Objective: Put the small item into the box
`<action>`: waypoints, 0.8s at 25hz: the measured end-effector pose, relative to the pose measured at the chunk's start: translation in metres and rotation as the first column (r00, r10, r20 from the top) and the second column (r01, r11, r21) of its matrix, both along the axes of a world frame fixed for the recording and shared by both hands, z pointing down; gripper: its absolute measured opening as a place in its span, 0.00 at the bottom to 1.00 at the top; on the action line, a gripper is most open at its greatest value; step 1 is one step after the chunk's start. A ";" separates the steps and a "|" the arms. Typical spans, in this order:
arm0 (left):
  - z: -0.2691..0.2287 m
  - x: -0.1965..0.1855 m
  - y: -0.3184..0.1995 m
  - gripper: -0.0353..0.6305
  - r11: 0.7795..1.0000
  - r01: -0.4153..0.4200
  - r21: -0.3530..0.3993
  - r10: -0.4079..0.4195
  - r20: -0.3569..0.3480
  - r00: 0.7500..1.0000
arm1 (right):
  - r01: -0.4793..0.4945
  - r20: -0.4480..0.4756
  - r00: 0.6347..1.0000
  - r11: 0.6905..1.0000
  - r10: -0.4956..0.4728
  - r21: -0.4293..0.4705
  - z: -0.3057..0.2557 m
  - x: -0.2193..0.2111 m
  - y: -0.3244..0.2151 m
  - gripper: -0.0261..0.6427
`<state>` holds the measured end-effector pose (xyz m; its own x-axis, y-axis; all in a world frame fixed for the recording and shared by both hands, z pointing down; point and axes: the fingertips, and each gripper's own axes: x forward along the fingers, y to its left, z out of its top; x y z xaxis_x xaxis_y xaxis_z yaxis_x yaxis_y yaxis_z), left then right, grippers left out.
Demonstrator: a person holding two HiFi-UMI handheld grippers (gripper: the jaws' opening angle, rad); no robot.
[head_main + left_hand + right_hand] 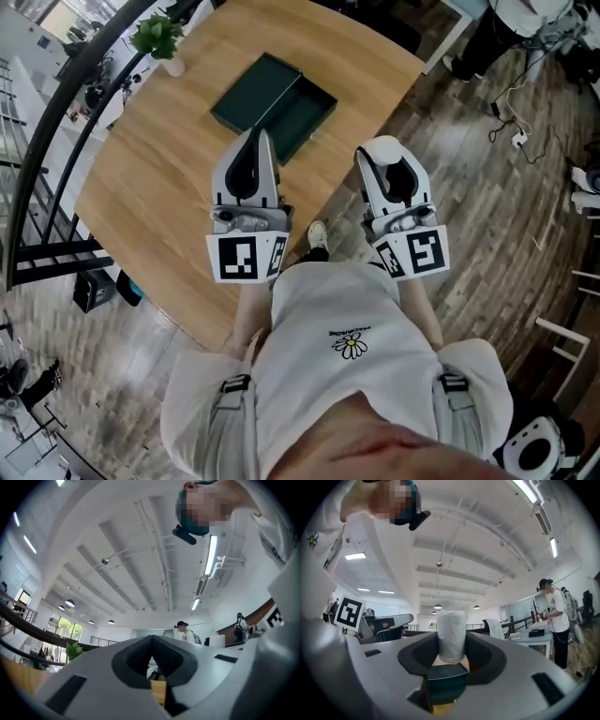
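A dark green box [302,112] lies open on the wooden table [150,178], its lid [253,89] flat beside it on the left. My right gripper [384,155] hovers off the table's near right edge. It is shut on a small white wrapped roll [380,145]. In the right gripper view the roll [451,634] stands upright between the jaws of that gripper [451,644], with the green box [445,684] below. My left gripper [255,134] points at the box from the near side. Its tips meet in the left gripper view [151,644], with nothing held.
A small potted plant [159,37] stands at the table's far left corner. A black railing [56,122] runs along the left. Plank floor [487,216] lies to the right of the table. A person [551,616] stands at a desk in the background.
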<state>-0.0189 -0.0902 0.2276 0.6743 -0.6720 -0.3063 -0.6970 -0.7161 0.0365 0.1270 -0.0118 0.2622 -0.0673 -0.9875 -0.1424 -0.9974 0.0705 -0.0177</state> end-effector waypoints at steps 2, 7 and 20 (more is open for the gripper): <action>0.016 0.006 -0.021 0.07 0.997 -0.007 -0.077 0.005 -0.039 0.999 | 0.018 -0.043 0.999 0.999 -0.020 -0.034 0.006 0.001 -0.020 0.29; 0.037 0.009 -0.052 0.07 0.992 0.020 -0.123 -0.025 -0.039 0.999 | 0.042 -0.045 0.998 0.996 -0.046 -0.085 0.025 -0.004 -0.062 0.29; 0.027 -0.003 -0.083 0.07 0.984 0.166 -0.067 -0.167 -0.009 0.986 | 0.276 -0.005 0.961 0.959 -0.277 -0.073 0.025 -0.027 -0.120 0.30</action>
<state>-0.0220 -0.1728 0.2551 0.5470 -0.7936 -0.2667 -0.8056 -0.5856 0.0902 0.0998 -0.1322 0.2869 -0.3403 -0.9377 -0.0698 -0.9394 0.3423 -0.0182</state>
